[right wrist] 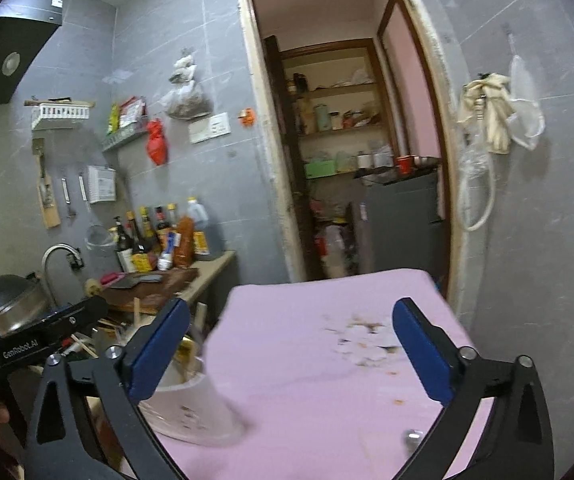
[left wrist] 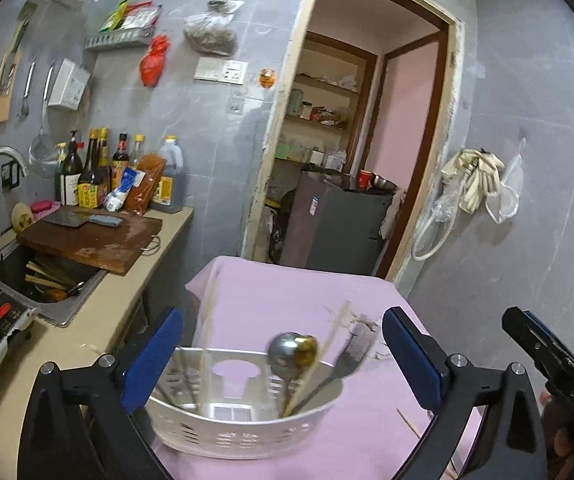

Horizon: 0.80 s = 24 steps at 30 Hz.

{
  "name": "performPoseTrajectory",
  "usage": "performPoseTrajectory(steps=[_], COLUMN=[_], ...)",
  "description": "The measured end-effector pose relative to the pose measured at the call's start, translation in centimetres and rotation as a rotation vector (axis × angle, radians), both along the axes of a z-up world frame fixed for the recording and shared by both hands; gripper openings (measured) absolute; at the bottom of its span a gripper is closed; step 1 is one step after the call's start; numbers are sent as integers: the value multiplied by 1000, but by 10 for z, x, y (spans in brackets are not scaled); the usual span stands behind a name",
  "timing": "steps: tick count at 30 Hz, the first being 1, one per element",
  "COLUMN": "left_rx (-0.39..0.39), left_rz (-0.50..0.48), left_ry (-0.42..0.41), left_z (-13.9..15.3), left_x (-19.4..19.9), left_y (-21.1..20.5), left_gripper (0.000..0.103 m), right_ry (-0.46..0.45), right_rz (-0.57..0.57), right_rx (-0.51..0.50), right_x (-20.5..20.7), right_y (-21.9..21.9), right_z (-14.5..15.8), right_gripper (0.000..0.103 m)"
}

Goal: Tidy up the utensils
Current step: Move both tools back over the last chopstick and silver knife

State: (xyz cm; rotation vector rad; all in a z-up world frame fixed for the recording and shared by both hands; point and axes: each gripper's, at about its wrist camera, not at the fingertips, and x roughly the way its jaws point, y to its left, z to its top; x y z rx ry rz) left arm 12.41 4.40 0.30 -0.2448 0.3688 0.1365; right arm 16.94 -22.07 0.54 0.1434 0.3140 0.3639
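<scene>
Left gripper (left wrist: 283, 356): black triangular arms, blue rectangular pads, silver round screws at the pivots; right gripper (right wrist: 291, 354): same build; white "GenRobot.AI" lettering on the left one's black housing, seen from right wrist.

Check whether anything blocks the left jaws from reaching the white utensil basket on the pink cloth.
Nothing visible does. The left gripper is open and the white utensil basket sits directly between and just beyond its jaws, with a ladle and chopsticks already standing inside it.
</scene>
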Motion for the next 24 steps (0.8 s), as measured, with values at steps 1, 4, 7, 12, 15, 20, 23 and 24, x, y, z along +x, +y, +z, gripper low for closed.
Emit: performPoseTrajectory(steps=[1, 4, 7, 12, 15, 20, 23, 24], left_rx=[14, 41, 55, 30, -4, -48, -66, -74], left_rz=[-8, -31, -70, -121, -140, -145, -132, -129], left_ry=[-1, 2, 32, 108, 151, 223, 257, 270], left_z=[-1, -5, -13, -32, -46, -76, -95, -102], left_x=[1, 3, 11, 26, 34, 52, 62, 65], left_y=[-11, -36, -64, -98, -113, -133, -142, -145], left_gripper=[101, 101, 101, 101, 101, 101, 101, 101], right_ry=[5, 26, 61, 141, 186, 242, 273, 287], right_rz=[-13, -48, -75, -100, -97, -71, -45, -35], right_rx=[-7, -28, -47, -81, -100, -125, -132, -133], right_x=[-1, -3, 0, 13, 23, 41, 52, 56], right_y=[-9, -36, -61, -103, -122, -143, -147, -148], right_z=[-1, -7, -15, -39, -58, -91, -114, -122], right_gripper=[101, 101, 101, 101, 101, 101, 101, 101])
